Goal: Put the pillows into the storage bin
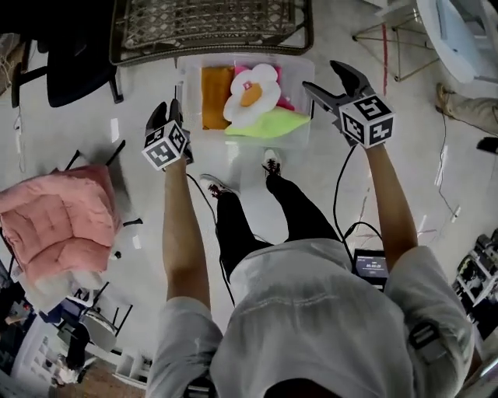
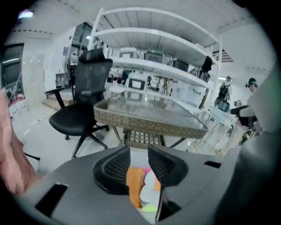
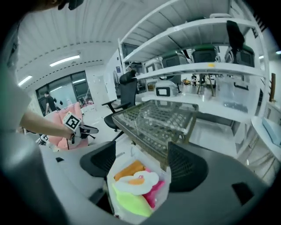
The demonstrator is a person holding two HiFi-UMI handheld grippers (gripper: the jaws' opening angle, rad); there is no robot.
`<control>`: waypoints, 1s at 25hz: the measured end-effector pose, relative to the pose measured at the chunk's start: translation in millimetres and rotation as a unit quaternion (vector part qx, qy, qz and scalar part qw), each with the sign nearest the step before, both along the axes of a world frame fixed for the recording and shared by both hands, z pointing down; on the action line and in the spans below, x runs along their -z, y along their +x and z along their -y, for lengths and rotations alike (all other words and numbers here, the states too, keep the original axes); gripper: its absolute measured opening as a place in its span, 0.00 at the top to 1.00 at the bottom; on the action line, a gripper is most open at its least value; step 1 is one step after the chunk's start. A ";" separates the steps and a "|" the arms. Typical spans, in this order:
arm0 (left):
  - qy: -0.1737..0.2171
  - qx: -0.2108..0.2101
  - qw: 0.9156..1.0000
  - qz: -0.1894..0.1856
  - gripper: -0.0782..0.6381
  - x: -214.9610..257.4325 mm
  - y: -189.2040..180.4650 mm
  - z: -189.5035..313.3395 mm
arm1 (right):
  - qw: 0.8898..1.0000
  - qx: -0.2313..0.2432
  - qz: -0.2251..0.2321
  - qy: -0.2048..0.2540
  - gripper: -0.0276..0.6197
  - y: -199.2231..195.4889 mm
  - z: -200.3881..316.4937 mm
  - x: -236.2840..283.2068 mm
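Although pillows (image 1: 253, 101) show between their open jaws, head view reveals left gripper (image 1: 167, 109) and right gripper (image 1: 320, 75) empty beside the bin (image 1: 191, 93).

A pale, glossy floor (image 1: 424, 167) carries a wicker-framed glass-topped table (image 1: 210, 23), a black office chair (image 1: 74, 74) beside it, and a seat piled with pink cushions (image 1: 58, 221) further off. Behind the table stand white shelving racks (image 2: 158, 41), under ceiling light strips (image 3: 66, 60).
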State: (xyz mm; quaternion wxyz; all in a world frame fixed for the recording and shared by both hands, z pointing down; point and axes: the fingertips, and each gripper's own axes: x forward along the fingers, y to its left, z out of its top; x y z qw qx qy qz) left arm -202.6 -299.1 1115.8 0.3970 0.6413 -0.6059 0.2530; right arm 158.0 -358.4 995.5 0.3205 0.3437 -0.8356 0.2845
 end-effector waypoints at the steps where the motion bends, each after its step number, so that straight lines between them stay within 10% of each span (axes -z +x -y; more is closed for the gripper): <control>1: 0.027 0.005 1.000 -0.003 0.70 25.0 -13.4 0.0 | 1.000 0.011 0.004 0.012 0.39 -15.6 7.9 13.9; 7: 0.131 0.013 0.991 0.030 0.82 165.7 -101.5 -12.4 | 0.994 0.072 0.014 0.078 0.40 -121.8 39.3 96.3; 13: 0.202 0.050 0.975 0.077 0.87 296.7 -202.0 -59.5 | 0.979 0.130 0.076 0.135 0.65 -248.1 29.5 181.1; 17: 0.234 0.071 0.963 0.110 0.87 374.1 -262.9 -103.4 | 0.964 0.145 0.113 0.192 0.88 -328.2 16.6 247.1; 25: 0.278 0.099 0.932 0.211 0.87 494.3 -339.2 -177.2 | 0.922 0.248 0.172 0.241 0.91 -480.3 -31.9 325.2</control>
